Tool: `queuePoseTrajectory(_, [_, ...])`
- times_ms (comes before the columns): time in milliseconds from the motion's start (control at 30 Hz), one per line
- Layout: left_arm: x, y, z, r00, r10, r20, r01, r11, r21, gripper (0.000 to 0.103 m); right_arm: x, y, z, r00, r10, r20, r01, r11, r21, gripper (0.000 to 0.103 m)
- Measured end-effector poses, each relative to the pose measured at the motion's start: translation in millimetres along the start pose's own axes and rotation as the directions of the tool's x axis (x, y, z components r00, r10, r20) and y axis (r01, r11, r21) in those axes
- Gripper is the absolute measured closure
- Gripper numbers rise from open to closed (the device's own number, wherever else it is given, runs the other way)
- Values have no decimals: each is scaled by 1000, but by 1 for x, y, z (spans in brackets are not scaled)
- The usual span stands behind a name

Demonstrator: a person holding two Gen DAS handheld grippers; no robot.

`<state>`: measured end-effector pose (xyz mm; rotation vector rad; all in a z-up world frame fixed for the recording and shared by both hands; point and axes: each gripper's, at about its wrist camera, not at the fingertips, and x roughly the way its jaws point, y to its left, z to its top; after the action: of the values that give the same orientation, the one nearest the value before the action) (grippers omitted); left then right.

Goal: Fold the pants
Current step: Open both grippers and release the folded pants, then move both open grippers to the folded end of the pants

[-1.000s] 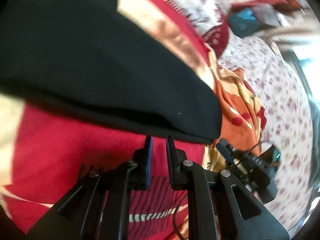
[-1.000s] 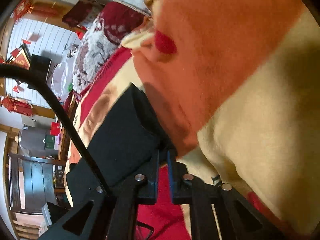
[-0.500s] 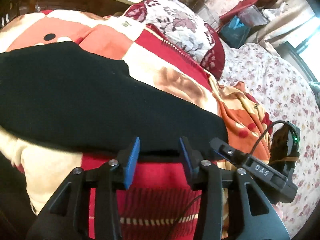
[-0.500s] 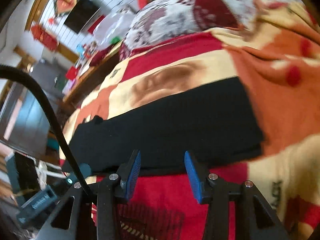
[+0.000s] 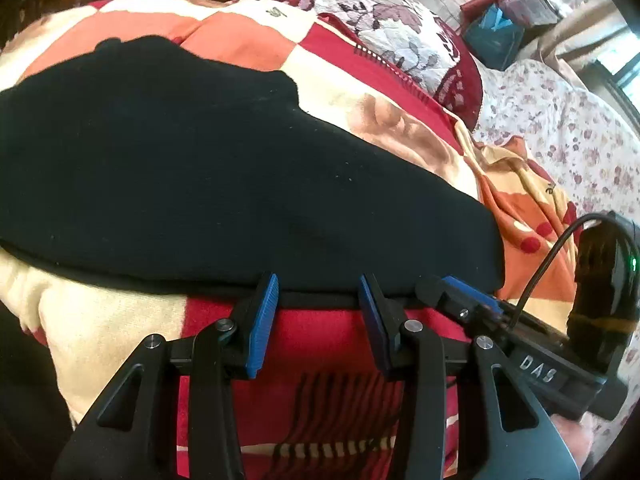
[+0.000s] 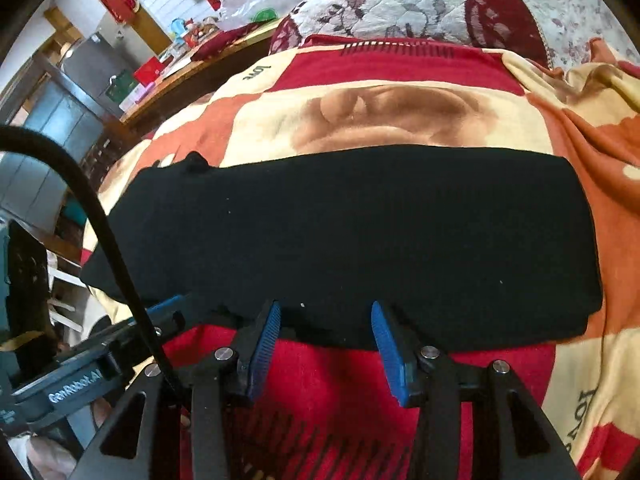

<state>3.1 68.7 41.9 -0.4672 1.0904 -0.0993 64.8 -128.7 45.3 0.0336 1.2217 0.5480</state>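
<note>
Black knit pants, folded into a long flat band, lying across a patchwork blanket of red, cream and orange on the bed. Near hem edge just ahead of both tools. Left hand-held gripper hovering at that edge, blue pads apart, having just been opening; nothing clamped, fabric edge only at the tips. Right hand-held gripper likewise spread, jaws just widened further, pads clear of the cloth, nothing between them but the red patch below. Each tool seen at the side of the other's view. Beyond the pants: floral quilted pillow at the blanket's far edge, flowered bedsheet to the right. Black cable crossing the right wrist view.
</note>
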Motion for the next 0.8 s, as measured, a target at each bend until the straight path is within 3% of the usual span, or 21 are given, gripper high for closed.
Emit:
queuePoseTrajectory(433, [-33,3,7,988,114,101,-122,990,68,62,-30,22,7,998,32,56,-32,999,-1,53])
queuePoseTrajectory(600, [-40,18,10,987,120,104,-125,991,39,53,-27,36,8,998,44,49,-43,999,-30,52])
queuePoseTrajectory(800, [-47,36,15,986,129,104,-129,992,-2,53,-23,41,6,997,76,33,-75,997,-30,47])
